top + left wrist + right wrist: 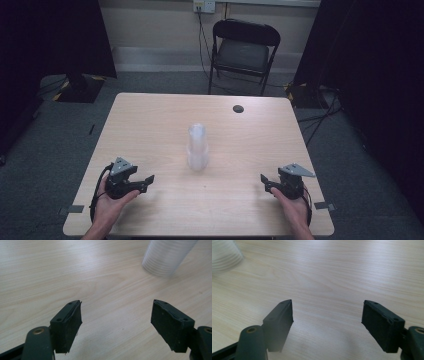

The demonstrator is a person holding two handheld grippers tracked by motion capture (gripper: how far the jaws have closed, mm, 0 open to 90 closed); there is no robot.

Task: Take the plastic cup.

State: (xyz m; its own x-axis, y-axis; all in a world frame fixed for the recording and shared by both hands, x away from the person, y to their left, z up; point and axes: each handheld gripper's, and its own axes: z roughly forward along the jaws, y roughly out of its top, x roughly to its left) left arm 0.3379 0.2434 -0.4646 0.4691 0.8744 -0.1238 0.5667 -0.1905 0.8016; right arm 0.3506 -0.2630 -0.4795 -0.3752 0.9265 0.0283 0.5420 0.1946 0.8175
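A stack of clear plastic cups (197, 147) stands upside down in the middle of the light wooden table (150, 120). My left gripper (148, 181) rests at the near left, held by a hand, jaws open and pointing toward the stack with nothing between them. My right gripper (264, 181) sits at the near right, also open and empty. In the left gripper view the cup stack (167, 256) lies ahead at upper right of the left gripper (116, 313). In the right gripper view the cup stack (223, 255) is at the upper left corner, beyond the right gripper (327, 312).
A small dark round spot (238, 108) marks the table's far right part. A black folding chair (242, 50) stands behind the table. Dark curtains and cables flank the sides on the grey floor.
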